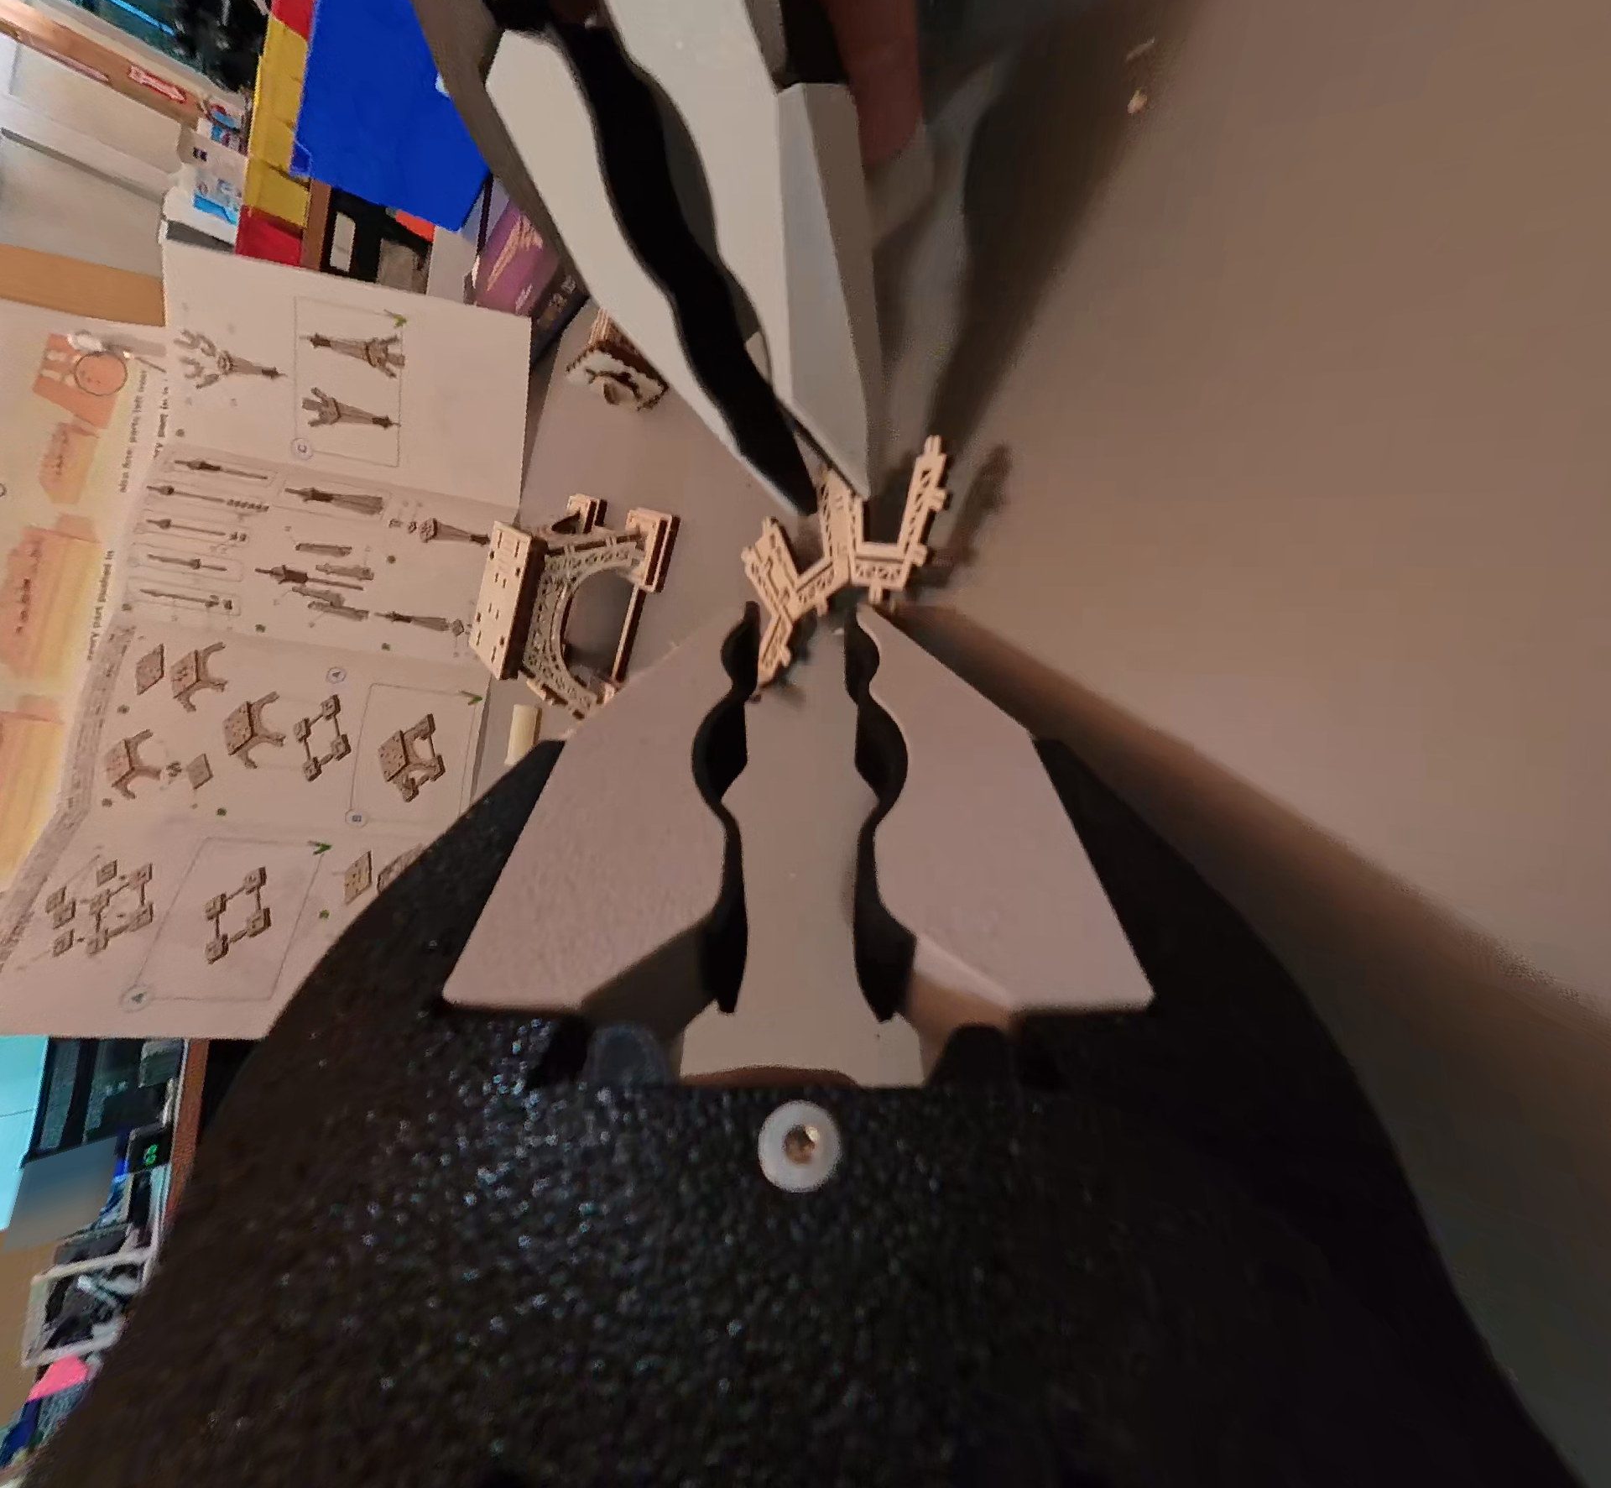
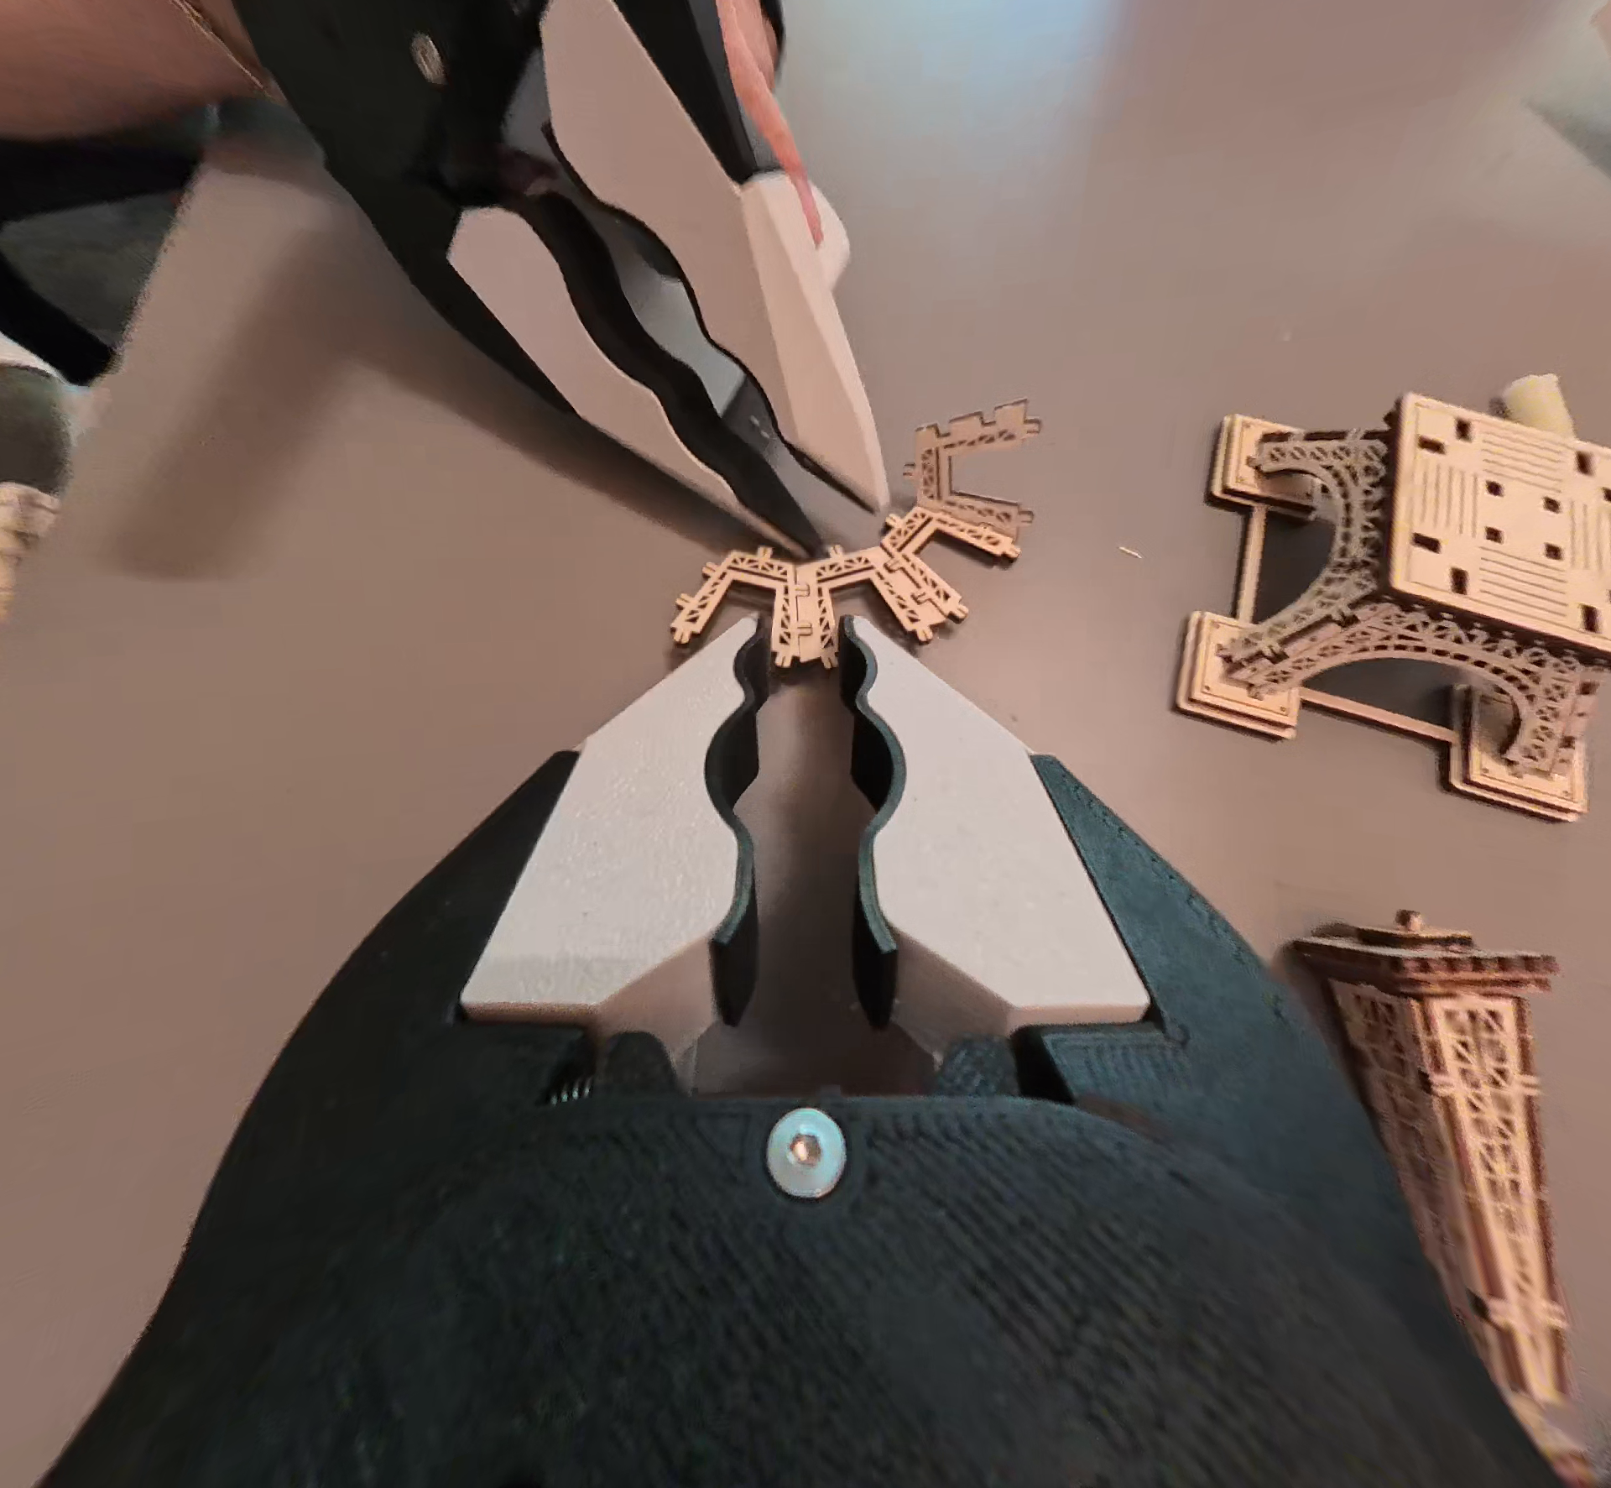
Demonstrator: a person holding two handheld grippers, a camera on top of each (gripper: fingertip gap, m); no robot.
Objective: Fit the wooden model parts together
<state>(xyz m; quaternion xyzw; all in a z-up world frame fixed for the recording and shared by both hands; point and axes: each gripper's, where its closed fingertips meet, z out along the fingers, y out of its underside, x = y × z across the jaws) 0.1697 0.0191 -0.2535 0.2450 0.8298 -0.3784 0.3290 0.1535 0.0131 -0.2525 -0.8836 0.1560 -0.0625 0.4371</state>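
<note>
A flat wooden lattice piece (image 2: 880,574) with several bent legs lies on the grey table (image 2: 1133,182). My right gripper (image 2: 800,631) has its two tips tight against the piece's near leg. My left gripper (image 2: 844,529) reaches in from the upper left, and its narrow tips touch the middle of the piece. In the left wrist view the piece (image 1: 837,565) has one leg between the tips of my left gripper (image 1: 802,618), with a slit of table showing beside it. The right gripper (image 1: 832,491) comes down from above onto the piece.
A wooden tower base (image 2: 1412,600) stands to the right, also in the left wrist view (image 1: 567,600). A tall tower section (image 2: 1447,1141) lies at the lower right. An instruction sheet (image 1: 261,618), a small wooden block (image 1: 615,378) and a purple box (image 1: 523,269) lie beyond. My left and right fingertips are right by each other.
</note>
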